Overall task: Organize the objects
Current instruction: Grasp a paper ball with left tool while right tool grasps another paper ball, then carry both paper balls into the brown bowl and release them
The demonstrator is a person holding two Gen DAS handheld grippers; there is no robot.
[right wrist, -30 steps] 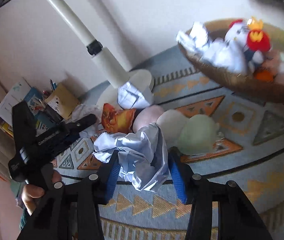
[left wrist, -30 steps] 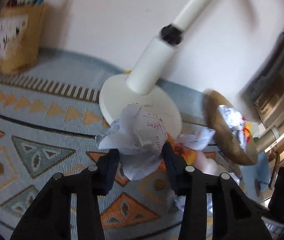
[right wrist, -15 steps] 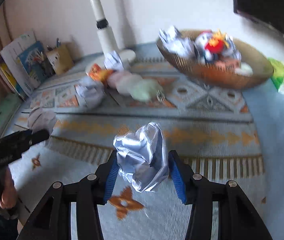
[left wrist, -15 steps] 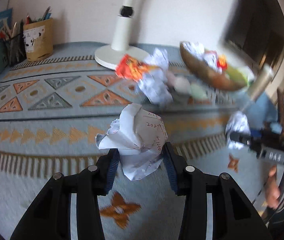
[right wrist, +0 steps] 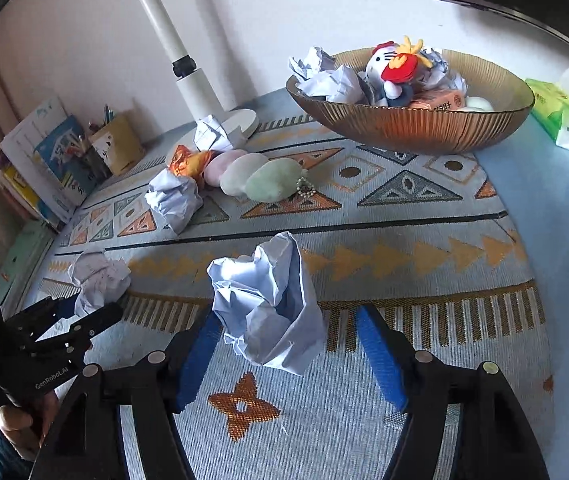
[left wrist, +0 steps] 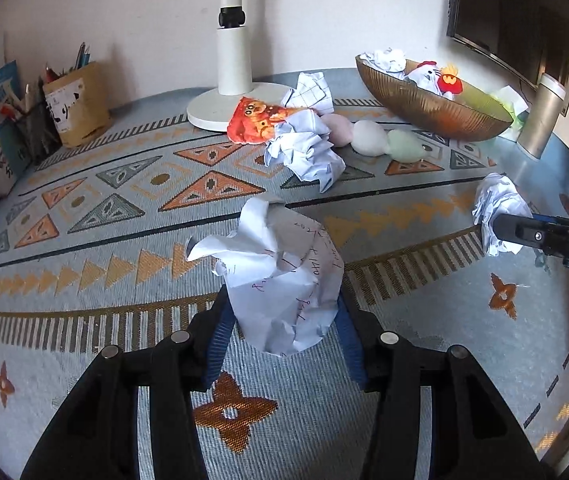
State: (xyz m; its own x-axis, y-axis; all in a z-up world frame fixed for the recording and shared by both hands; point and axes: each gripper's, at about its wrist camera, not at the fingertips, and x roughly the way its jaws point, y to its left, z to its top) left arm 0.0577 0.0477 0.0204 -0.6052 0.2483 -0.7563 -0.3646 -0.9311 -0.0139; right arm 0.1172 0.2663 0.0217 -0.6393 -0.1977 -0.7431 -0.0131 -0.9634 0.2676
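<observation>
My left gripper (left wrist: 282, 328) is shut on a crumpled white paper ball with handwriting (left wrist: 284, 280), above the near part of the patterned cloth (left wrist: 84, 208). My right gripper (right wrist: 284, 344) stands open; a crumpled bluish paper ball (right wrist: 272, 304) sits between its fingers, touching the left pad and apart from the right one. The right gripper's ball also shows in the left wrist view (left wrist: 498, 208), and the left gripper's ball in the right wrist view (right wrist: 98, 280). Another paper ball (left wrist: 308, 156) lies mid-table.
A brown bowl (right wrist: 416, 128) at the back right holds paper balls, a plush toy and a box. Pastel soft toys (right wrist: 252, 176), an orange toy (left wrist: 260, 124), a checked paper wad (left wrist: 310, 92) and a white lamp base (left wrist: 224, 108) stand behind. Pencil holder (left wrist: 76, 104) and books at left.
Both grippers pulled back from the pile toward the near edge of the table, each carrying its paper ball. The right gripper's jaws have now opened around its ball.
</observation>
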